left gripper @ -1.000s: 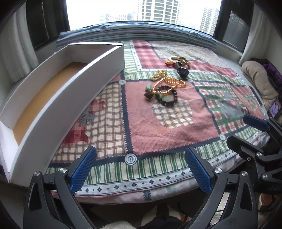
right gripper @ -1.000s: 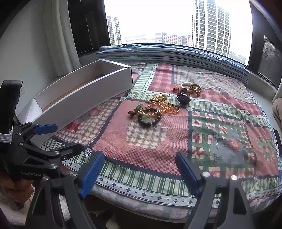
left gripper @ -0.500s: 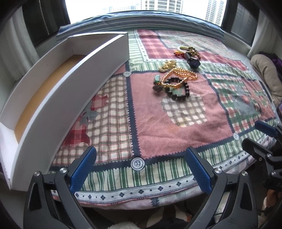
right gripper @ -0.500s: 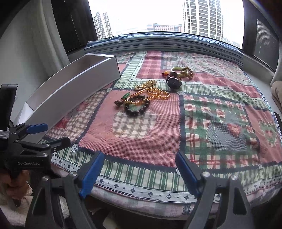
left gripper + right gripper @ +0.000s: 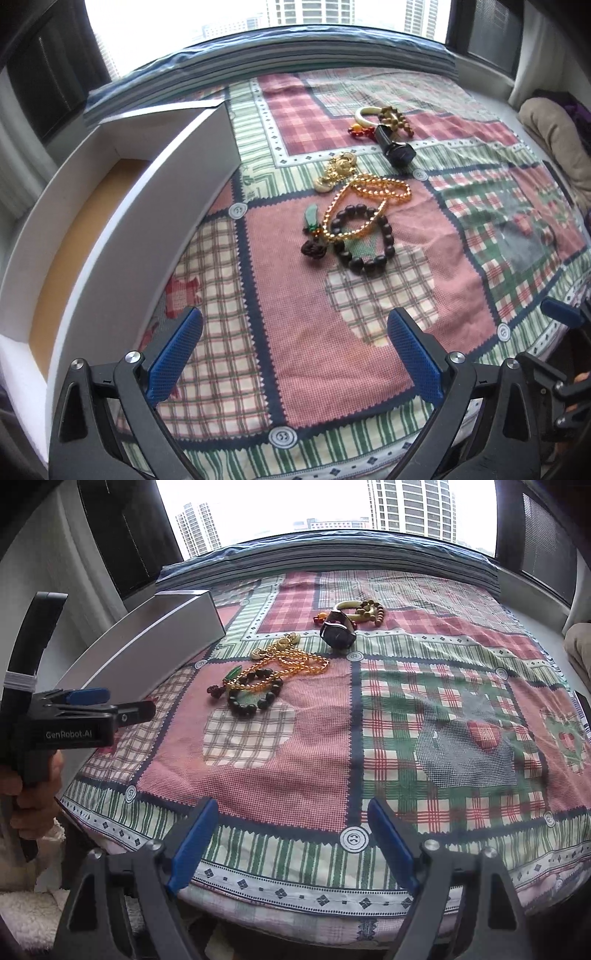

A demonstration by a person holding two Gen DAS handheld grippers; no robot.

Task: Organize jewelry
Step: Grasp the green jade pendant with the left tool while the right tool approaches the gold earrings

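Jewelry lies in a loose pile on the patchwork cloth [image 5: 295, 332]: a dark bead bracelet [image 5: 388, 242], an amber bead necklace [image 5: 384, 190], a green pendant [image 5: 311, 218], gold pieces [image 5: 338, 171], a black watch [image 5: 397, 149] and a white bangle [image 5: 364, 112] with brown beads. My left gripper [image 5: 295, 354] hovers open over the cloth, short of the pile. My right gripper [image 5: 291, 834] is open over the cloth's near edge; its view shows the bracelet [image 5: 247, 705], the watch [image 5: 338, 633] and the left gripper [image 5: 122, 705] from the side.
A long white box [image 5: 122, 229] with a tan floor lies open at the left, beside the pile; its outer wall [image 5: 147, 646] shows in the right wrist view. A window ledge runs along the back. A beige cushion [image 5: 554, 133] sits far right. A hand [image 5: 33, 805] holds the left gripper.
Both grippers have moved forward over the cloth toward the jewelry pile, which now looks larger and nearer. The jaws of both stayed open. The jewelry has not moved.
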